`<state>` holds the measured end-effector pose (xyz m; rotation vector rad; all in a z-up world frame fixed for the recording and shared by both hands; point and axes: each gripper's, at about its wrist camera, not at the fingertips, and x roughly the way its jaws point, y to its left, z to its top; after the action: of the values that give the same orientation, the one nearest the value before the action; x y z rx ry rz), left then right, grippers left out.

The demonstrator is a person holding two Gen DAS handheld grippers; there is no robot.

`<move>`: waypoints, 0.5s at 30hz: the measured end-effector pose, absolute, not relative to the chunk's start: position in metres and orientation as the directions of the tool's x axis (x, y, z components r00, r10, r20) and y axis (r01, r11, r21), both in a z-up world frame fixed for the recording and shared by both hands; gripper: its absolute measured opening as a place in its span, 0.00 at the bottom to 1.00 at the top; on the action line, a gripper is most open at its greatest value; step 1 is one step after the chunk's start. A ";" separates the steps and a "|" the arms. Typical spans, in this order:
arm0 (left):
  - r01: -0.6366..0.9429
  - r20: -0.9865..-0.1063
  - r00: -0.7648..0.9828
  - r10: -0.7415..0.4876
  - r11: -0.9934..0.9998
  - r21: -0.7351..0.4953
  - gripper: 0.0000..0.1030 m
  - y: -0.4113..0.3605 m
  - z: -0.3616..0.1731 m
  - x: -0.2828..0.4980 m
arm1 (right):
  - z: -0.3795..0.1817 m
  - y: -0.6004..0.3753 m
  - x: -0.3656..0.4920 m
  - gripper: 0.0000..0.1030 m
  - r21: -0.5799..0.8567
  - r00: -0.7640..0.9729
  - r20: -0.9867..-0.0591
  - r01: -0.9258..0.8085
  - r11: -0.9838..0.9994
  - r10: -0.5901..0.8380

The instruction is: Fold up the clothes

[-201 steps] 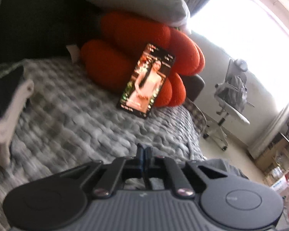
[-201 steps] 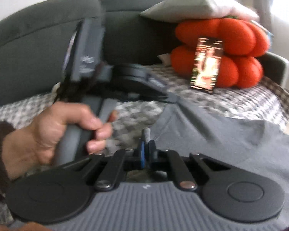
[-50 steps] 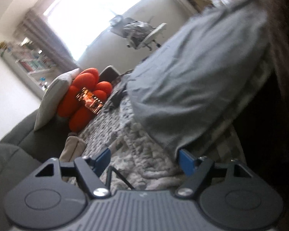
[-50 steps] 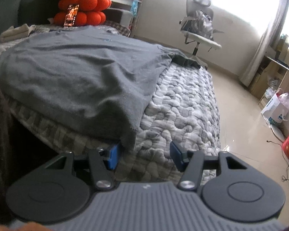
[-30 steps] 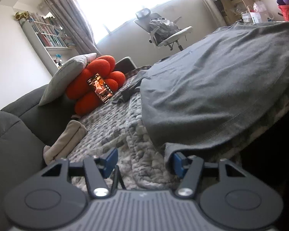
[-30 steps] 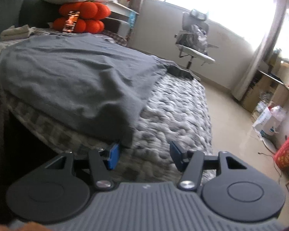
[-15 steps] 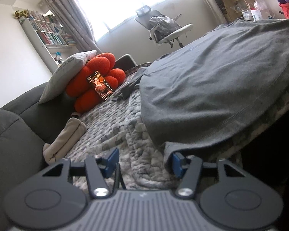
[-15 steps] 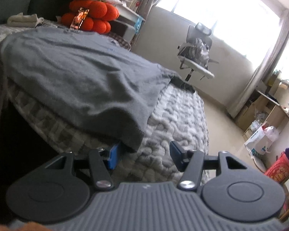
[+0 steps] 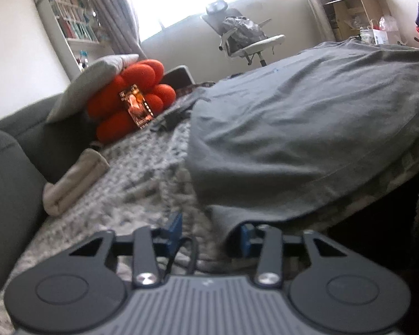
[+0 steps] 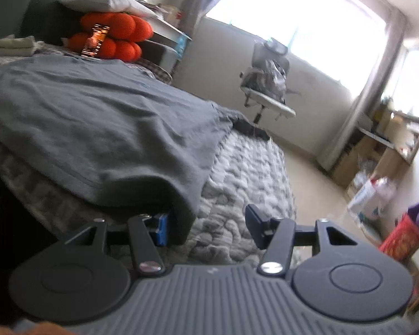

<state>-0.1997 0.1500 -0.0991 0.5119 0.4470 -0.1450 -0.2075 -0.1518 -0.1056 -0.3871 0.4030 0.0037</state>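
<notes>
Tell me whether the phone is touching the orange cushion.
Touching. The left wrist view shows the phone propped upright, leaning against the orange cushion.

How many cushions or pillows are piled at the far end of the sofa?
2: a lumpy orange cushion with a lit phone leaning on it, and a pale grey pillow lying on top. Others may be hidden behind them.

Window (image 10: 307, 14): bright, overexposed
Chair (image 10: 268, 86): office type, beneath window
Shelves (image 9: 69, 25): books, probably
Floor (image 10: 310, 184): pale

left gripper (image 9: 211, 230): jaws just closing; grey shirt (image 9: 307, 128) hem between fingers
</notes>
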 end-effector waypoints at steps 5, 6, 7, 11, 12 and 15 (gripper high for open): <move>0.221 -0.456 0.890 0.002 0.873 0.434 0.09 0.150 -0.099 -0.199 | -0.100 -0.152 -0.206 0.12 -0.292 0.905 -0.425 -0.120 0.949 -0.016; 0.215 -0.445 0.896 0.002 0.873 0.437 0.08 0.151 -0.096 -0.201 | -0.097 -0.151 -0.206 0.10 -0.284 0.896 -0.443 -0.131 0.950 -0.009; 0.210 -0.429 0.903 0.000 0.872 0.442 0.06 0.152 -0.090 -0.205 | -0.091 -0.152 -0.206 0.08 -0.262 0.892 -0.453 -0.134 0.956 0.001; 0.191 -0.372 0.928 -0.014 0.875 0.445 0.05 0.159 -0.063 -0.216 | -0.063 -0.158 -0.211 0.05 -0.162 0.881 -0.471 -0.138 0.977 0.047; 0.185 -0.360 0.933 -0.016 0.878 0.441 0.05 0.161 -0.056 -0.218 | -0.055 -0.160 -0.213 0.05 -0.135 0.880 -0.471 -0.138 0.981 0.059; 0.175 -0.336 0.941 -0.022 0.885 0.432 0.05 0.167 -0.039 -0.223 | -0.034 -0.166 -0.218 0.04 -0.076 0.877 -0.474 -0.131 0.989 0.079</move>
<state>-0.2228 0.1666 -0.0386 0.4758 0.3311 -0.1048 -0.2181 -0.1660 -0.0343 -0.1066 0.4899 0.1098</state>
